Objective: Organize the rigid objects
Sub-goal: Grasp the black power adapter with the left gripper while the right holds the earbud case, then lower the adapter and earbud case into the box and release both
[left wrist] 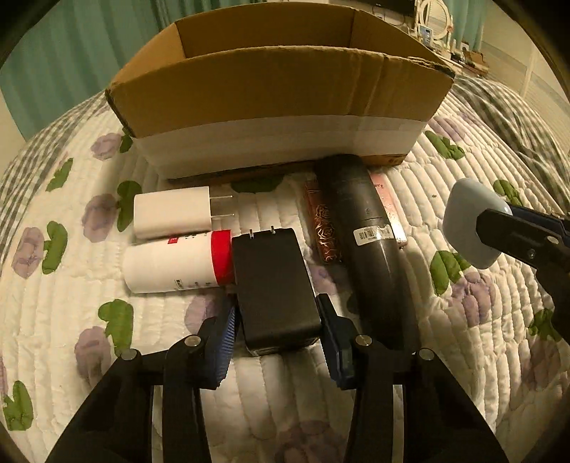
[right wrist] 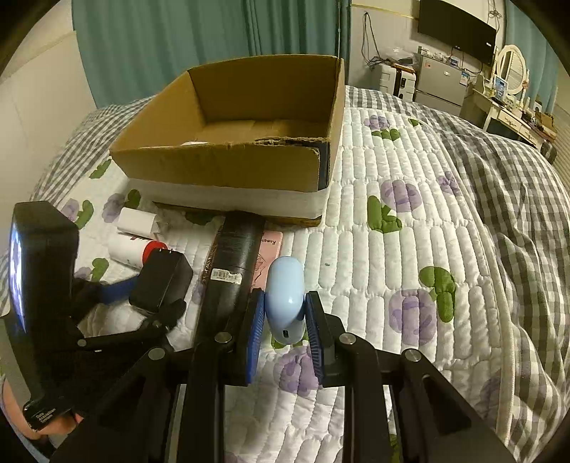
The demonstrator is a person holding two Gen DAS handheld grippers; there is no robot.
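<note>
My left gripper [left wrist: 276, 320] is shut on a black power adapter [left wrist: 274, 288], prongs pointing away, just above the quilt; it also shows in the right wrist view [right wrist: 160, 281]. My right gripper [right wrist: 283, 320] is shut on a pale blue rounded case [right wrist: 285, 299], also seen in the left wrist view [left wrist: 470, 224]. On the quilt lie a white charger [left wrist: 171, 212], a white bottle with a red cap [left wrist: 174, 261], a dark cylinder [left wrist: 367, 249], a brown floral box [left wrist: 322, 228] and a pink box [left wrist: 390, 210]. An open cardboard box [left wrist: 278, 89] stands behind them.
Everything rests on a bed with a white floral quilt [right wrist: 409, 249] and a grey checked blanket [right wrist: 516, 213] on the right. Teal curtains [right wrist: 178, 46], a dresser with a mirror [right wrist: 509, 71] and a wall screen [right wrist: 456, 25] lie beyond.
</note>
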